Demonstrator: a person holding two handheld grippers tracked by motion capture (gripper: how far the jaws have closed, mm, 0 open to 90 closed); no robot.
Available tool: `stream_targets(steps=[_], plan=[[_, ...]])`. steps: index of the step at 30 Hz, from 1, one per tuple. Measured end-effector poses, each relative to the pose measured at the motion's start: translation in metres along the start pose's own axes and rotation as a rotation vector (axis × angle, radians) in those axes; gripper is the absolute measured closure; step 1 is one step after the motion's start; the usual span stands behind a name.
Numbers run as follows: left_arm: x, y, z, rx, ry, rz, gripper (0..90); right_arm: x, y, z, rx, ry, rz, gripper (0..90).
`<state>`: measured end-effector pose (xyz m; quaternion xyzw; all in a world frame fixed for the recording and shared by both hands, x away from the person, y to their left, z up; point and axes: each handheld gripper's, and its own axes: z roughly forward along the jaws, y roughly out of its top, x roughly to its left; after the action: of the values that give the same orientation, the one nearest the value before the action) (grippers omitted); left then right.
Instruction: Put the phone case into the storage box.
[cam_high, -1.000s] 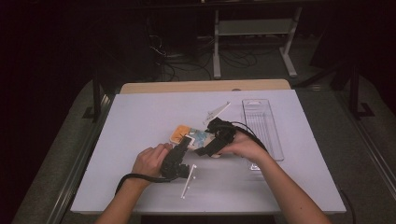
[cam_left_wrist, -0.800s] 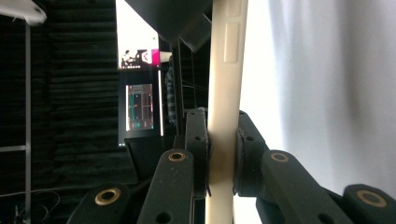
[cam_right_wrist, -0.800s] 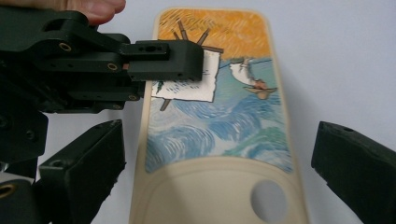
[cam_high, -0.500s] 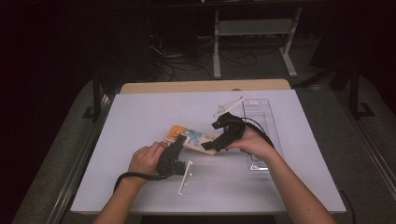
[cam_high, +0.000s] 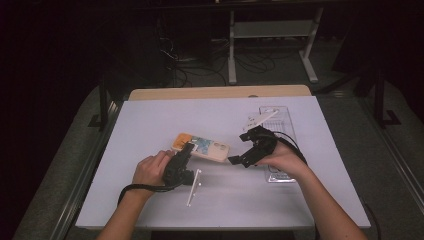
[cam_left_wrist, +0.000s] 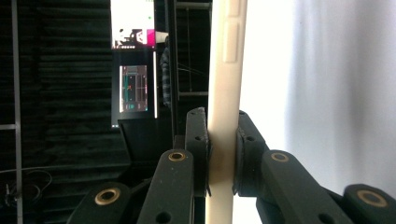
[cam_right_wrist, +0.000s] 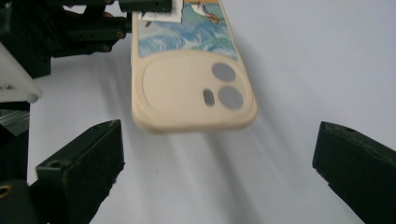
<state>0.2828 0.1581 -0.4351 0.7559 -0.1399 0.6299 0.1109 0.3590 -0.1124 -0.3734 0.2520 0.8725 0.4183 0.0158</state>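
Two grippers work over the white table (cam_high: 150, 120). The left gripper (cam_high: 184, 154) pinches a cream phone case (cam_high: 202, 147) by its edge — in the left gripper view both pads (cam_left_wrist: 198, 140) press flat on the case's thin side wall. The case hangs just above the table, its wave-print back and camera cut-outs facing up. The right gripper (cam_high: 245, 159) sits just beside the case's camera end, jaws spread wide and gripping nothing. A clear plastic tray (cam_high: 280, 117) lies behind it — a white stick (cam_high: 194, 187) lies near the left hand (cam_high: 150, 170).
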Motion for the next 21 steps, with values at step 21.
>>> stream_targets(steps=[21], plan=[[0.003, -0.006, 0.0, 0.028, 0.002, -0.029, 79.1, 0.002, -0.036, -0.02, -0.029, -0.032, 0.019, 1.5]])
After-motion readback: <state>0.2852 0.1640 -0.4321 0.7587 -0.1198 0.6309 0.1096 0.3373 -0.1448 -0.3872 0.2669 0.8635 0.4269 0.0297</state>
